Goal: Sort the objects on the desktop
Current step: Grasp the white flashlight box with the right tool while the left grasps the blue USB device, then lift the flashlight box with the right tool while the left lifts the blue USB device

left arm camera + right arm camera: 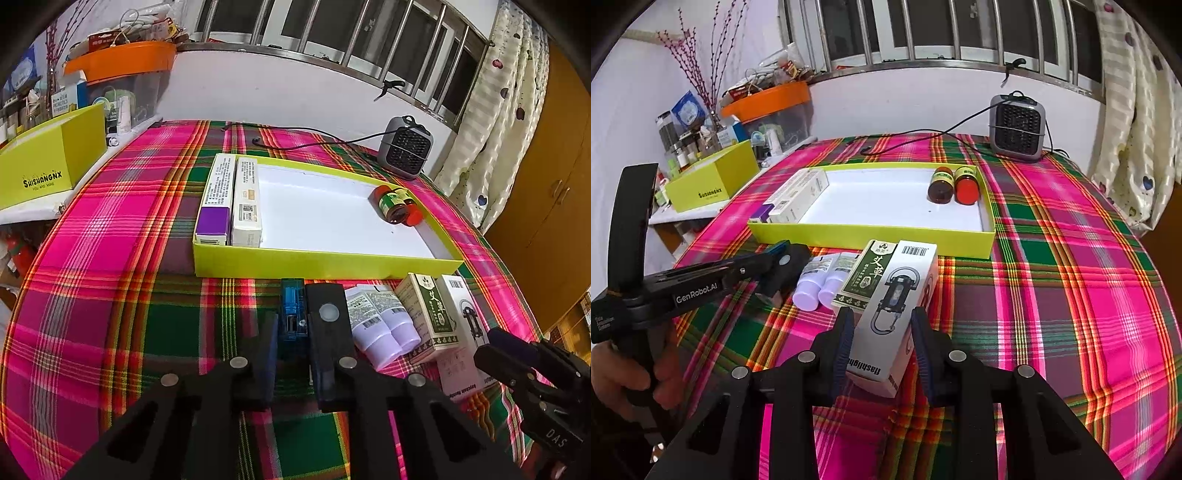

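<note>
A yellow-green tray [325, 264] [871, 236] lies on the plaid table. It holds two long boxes [229, 199] at its left and two small jars [397, 205] [955, 184] at its right. My left gripper [293, 325] is shut on a blue translucent device [293, 308] in front of the tray. Beside it lie two lavender-capped tubes [380, 325] [822, 282], a green herbal box [430, 314] [866, 277] and a white flashlight box [897, 310]. My right gripper [882, 332] is open, its fingers on either side of the flashlight box, apart from it.
A grey fan heater [406, 147] [1017, 127] with a black cable stands at the table's far right. A yellow-green lid box [48, 162] [713, 181] and an orange-lidded bin [122, 74] sit on a shelf to the left.
</note>
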The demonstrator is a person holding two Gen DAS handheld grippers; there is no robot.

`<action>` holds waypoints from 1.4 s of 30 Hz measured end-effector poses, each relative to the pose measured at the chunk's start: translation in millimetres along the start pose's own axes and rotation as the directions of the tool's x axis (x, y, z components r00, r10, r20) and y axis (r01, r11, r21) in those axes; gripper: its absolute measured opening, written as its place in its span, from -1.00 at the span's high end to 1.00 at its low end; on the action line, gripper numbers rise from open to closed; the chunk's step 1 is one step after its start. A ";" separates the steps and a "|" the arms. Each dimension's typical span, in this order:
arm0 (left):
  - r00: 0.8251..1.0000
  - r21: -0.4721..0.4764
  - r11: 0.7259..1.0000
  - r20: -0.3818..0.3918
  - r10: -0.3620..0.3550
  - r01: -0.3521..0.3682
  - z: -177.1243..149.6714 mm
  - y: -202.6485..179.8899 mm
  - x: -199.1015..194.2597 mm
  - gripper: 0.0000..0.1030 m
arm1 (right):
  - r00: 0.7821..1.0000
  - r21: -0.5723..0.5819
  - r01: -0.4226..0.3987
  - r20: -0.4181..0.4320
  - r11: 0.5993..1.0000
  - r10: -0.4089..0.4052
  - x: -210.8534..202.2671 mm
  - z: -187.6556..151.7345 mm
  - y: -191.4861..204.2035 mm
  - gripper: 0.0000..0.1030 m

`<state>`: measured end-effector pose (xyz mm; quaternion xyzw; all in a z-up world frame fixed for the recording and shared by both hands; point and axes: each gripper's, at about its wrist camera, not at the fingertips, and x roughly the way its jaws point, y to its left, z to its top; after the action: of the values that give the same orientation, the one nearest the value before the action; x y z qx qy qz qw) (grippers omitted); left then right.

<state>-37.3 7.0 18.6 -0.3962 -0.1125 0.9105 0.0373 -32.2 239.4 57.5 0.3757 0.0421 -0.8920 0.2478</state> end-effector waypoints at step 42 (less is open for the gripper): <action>1.000 0.022 1.000 -0.027 0.016 -0.015 -12.0 0.6 -5.0 0.68 | 0.985 -0.026 0.168 -0.030 0.985 -0.169 5.3 -1.1 9.6 0.28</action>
<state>-25.1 7.8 14.1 -0.4090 -0.0992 0.9064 0.0361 -30.1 229.2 54.1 0.3823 0.0880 -0.9030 0.1753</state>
